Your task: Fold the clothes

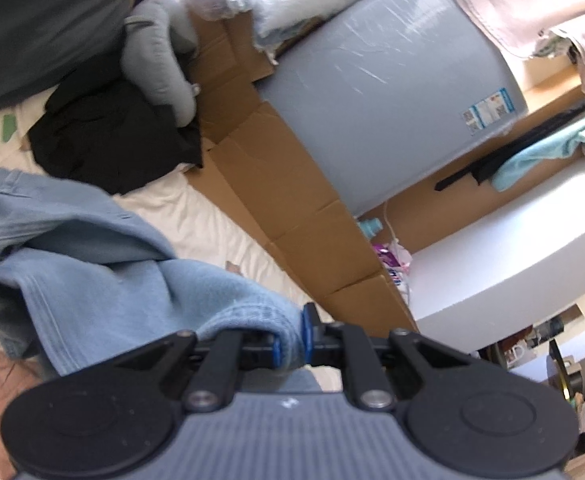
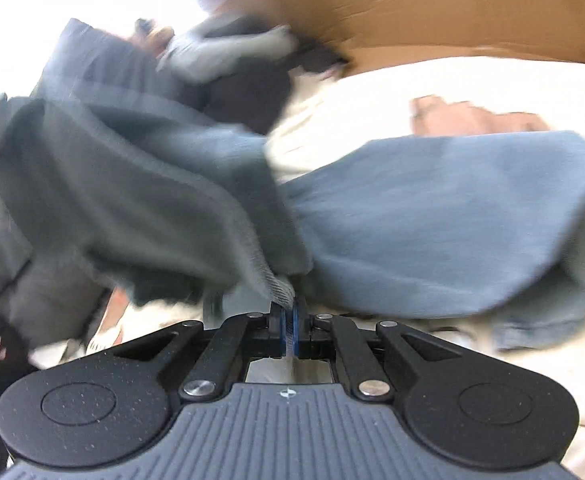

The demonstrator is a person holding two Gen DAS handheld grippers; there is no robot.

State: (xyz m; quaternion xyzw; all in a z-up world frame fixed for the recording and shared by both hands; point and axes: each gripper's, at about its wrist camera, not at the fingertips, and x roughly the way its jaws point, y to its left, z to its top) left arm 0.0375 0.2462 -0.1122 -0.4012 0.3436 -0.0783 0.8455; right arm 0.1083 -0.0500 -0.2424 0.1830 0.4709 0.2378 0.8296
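A light blue sweatshirt (image 1: 104,280) lies bunched on the cream bed sheet (image 1: 196,216). My left gripper (image 1: 290,344) is shut on a fold of its fabric at the near edge. In the right wrist view the same blue sweatshirt (image 2: 432,220) spreads across the frame, blurred, lifted off the sheet (image 2: 452,88). My right gripper (image 2: 289,332) is shut on its ribbed hem, which runs between the blue pads.
A black garment (image 1: 112,140) and a grey garment (image 1: 156,56) are piled at the bed's far side. Brown cardboard (image 1: 300,208) lines the bed edge next to a grey appliance (image 1: 392,92). A white counter (image 1: 512,248) stands at the right.
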